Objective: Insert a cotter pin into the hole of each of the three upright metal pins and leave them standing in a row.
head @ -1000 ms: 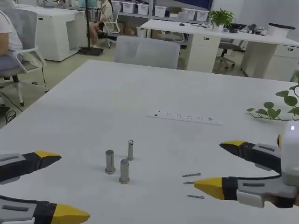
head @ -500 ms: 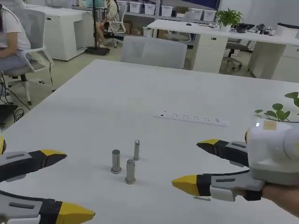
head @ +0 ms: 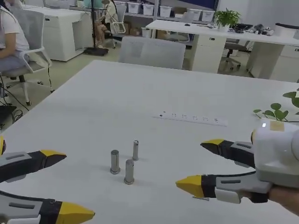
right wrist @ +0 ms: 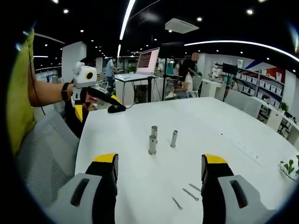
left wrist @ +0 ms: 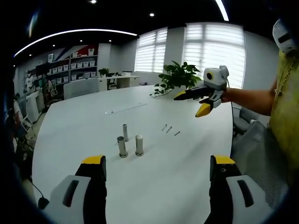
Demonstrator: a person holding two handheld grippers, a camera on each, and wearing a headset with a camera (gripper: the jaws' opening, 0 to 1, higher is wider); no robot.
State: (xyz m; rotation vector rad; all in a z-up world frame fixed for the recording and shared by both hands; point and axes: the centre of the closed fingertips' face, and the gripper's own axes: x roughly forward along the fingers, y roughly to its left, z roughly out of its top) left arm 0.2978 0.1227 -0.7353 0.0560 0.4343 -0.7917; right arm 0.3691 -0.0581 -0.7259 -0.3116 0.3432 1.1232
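Three upright metal pins stand in a loose cluster on the white table: one [head: 115, 162], one [head: 129, 171] and a thinner one [head: 135, 150]. They also appear in the left gripper view [left wrist: 122, 146] and the right gripper view [right wrist: 152, 144]. Three cotter pins [left wrist: 169, 129] lie flat to their right, close ahead of my right gripper [right wrist: 190, 194]. In the head view one cotter pin [head: 201, 199] peeks from under the right gripper [head: 194, 163], which hovers open and holds nothing. My left gripper [head: 70, 184] is open at the near left, apart from the pins.
A white power strip [head: 189, 118] lies across the table beyond the pins. A potted plant's leaves [head: 280, 109] reach in at the right edge. A grey chair [head: 152, 52] stands at the far side. A person sits at the far left [head: 9, 35].
My right gripper has moved left toward the metal pins and now hangs over the cotter pins, covering most of them in the head view. The left gripper has stayed put.
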